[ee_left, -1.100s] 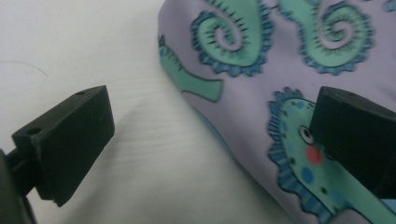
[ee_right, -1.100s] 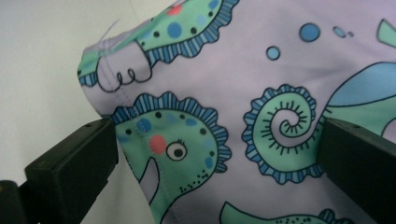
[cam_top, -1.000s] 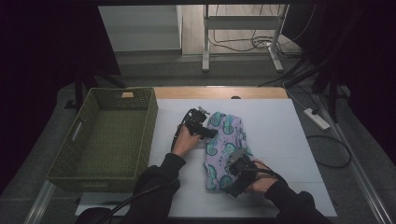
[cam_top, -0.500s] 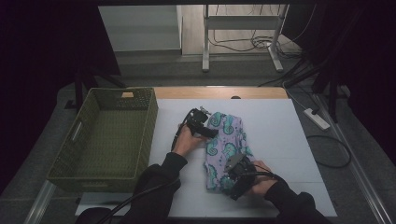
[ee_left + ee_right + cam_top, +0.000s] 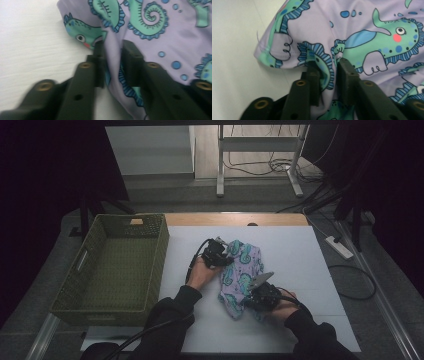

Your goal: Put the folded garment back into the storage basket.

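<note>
Little had shifted: each hand-held gripper [image 5: 111, 53] [image 5: 327, 68] stayed nearly closed, pinching cloth [image 5: 242, 270], whose thin fold might slip.

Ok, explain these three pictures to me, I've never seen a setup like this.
A person sits at a white table holding a two-jaw gripper in each hand. The wide picture comes from a camera above; the left gripper and right gripper show there. The two close-ups come from cameras riding on each gripper, looking along its black jaws. On the table lies a lilac cloth printed with seahorses, beside a green woven basket. Each gripper has a fold of that cloth pinched between its jaws.
</note>
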